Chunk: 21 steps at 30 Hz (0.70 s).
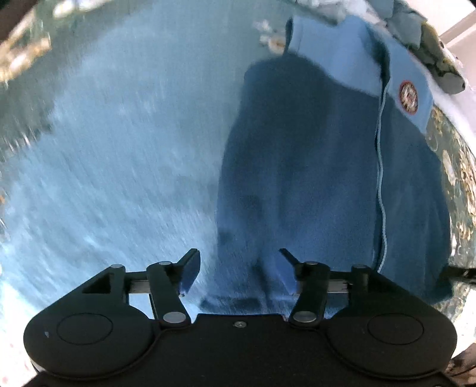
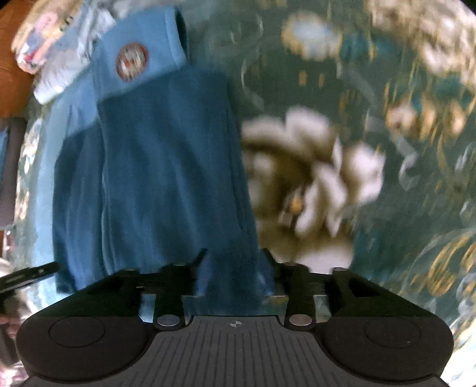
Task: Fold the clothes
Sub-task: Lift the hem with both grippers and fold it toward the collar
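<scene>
Jacket [image 1: 312, 178] lies on the bedspread [image 2: 386, 148], ahead of both my claws; its hem sits between my right claw's [image 2: 235, 262] fingers.

A dark teal bedspread [image 2: 386, 74] with a large cream and gold flower pattern covers the surface. One big pale bloom [image 2: 312, 172] is the clearest landmark. Left of the bloom, light washes the cloth to a pale blue sheen [image 1: 104, 163]. Beyond the bloom, at the far left edge, lies a heap of pale, multicoloured fabrics [image 2: 50, 47], with an orange-brown surface [image 2: 12, 74] beside it. A white wall or frame [image 1: 459, 26] shows at the upper right of the left wrist view.
</scene>
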Available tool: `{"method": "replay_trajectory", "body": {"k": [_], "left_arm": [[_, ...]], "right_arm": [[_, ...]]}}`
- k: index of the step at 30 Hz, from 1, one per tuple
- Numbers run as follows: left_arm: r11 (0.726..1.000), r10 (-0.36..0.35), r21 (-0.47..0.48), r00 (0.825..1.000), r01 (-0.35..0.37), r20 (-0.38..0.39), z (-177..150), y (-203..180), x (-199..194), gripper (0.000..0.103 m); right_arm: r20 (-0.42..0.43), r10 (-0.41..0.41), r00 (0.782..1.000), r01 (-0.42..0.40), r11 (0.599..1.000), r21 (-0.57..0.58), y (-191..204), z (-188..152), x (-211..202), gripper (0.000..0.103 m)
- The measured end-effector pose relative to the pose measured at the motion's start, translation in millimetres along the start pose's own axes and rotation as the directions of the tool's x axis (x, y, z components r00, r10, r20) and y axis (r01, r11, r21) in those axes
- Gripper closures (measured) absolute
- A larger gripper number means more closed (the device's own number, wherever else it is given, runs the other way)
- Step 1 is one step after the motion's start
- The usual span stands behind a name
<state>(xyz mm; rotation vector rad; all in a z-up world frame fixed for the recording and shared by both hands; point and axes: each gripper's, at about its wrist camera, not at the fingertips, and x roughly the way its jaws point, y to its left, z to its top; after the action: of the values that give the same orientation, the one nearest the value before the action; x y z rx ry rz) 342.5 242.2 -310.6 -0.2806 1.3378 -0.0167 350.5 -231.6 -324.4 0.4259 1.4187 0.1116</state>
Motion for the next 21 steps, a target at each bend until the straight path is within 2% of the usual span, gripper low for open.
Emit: {"method": "replay_trajectory", "body": {"k": [3, 5, 8, 11, 14, 18, 21], "left_arm": [[1.000, 0.000, 0.030, 0.996, -0.002, 0.090, 22, -6, -25, 0.043], [0.999, -0.009, 0.054, 0.987, 0.001, 0.163, 44, -14, -43, 0.042], [0.992, -0.048, 0.124, 0.958, 0.013, 0.282, 86, -37, -69, 0.034], [0.983, -0.091, 0.184, 0.935, 0.029, 0.343, 139, -90, -71, 0.033], [0.978, -0.145, 0.194, 0.926, 0.081, 0.349, 176, -110, -65, 0.033], [0.964, -0.244, 0.177, 0.921, 0.197, 0.304, 219, -133, -16, 0.033], [0.957, -0.286, 0.126, 0.924, 0.261, 0.254, 237, -148, 25, 0.033]], "right_arm": [[0.097, 0.003, 0.995, -0.002, 1.000, -0.007, 1, 18, -18, 0.062], [0.167, 0.030, 0.986, -0.030, 1.000, 0.000, 1, 34, -32, 0.062], [0.257, 0.089, 0.962, -0.096, 0.995, 0.012, 10, 73, -44, 0.062], [0.330, 0.146, 0.933, -0.160, 0.987, 0.017, 22, 116, -52, 0.060], [0.356, 0.170, 0.919, -0.183, 0.983, 0.004, 40, 154, -44, 0.059], [0.332, 0.202, 0.921, -0.234, 0.970, 0.060, 48, 192, -12, 0.057], [0.308, 0.201, 0.930, -0.248, 0.961, 0.120, 47, 211, 15, 0.057]]}}
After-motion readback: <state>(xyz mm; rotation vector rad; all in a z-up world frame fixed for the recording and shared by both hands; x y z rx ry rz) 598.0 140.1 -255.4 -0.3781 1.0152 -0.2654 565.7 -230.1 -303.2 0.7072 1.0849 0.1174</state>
